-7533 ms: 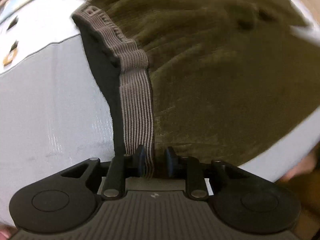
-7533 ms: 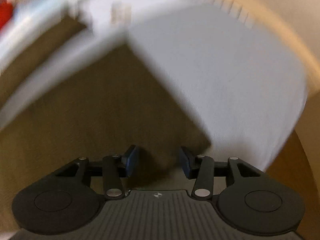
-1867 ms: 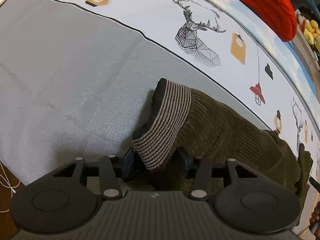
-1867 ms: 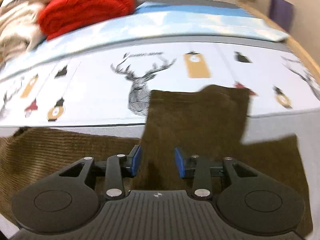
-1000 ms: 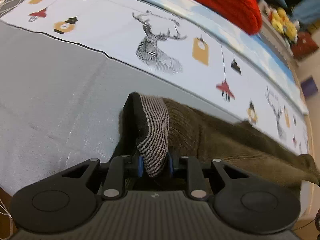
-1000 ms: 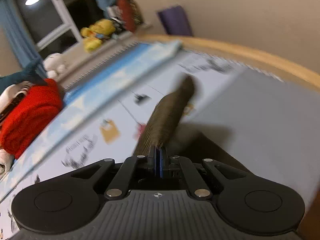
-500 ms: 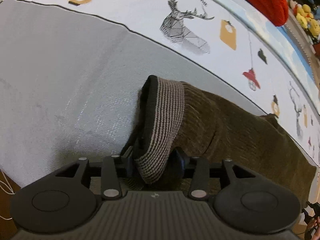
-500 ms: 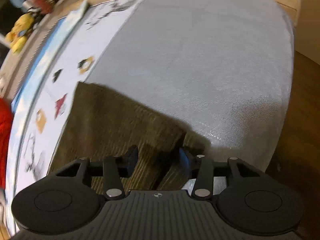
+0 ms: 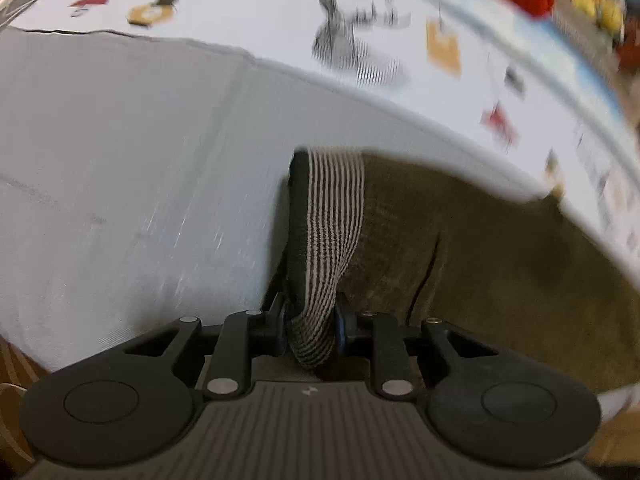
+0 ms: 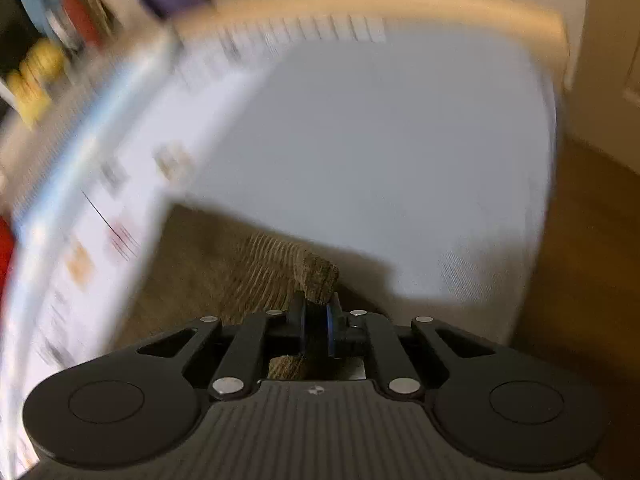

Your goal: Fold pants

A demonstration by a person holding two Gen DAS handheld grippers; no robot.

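Clamping striped waistband (image 9: 332,232): left gripper (image 9: 311,330) fingers just closed; right gripper (image 10: 316,328) fingers just closed, pinching pants (image 10: 248,268) hem.

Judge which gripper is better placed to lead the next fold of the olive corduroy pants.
Probably right. The right gripper has just closed on a free cuff corner, light enough to carry over. The left gripper has just closed on the striped waistband, anchoring the bulkier end.
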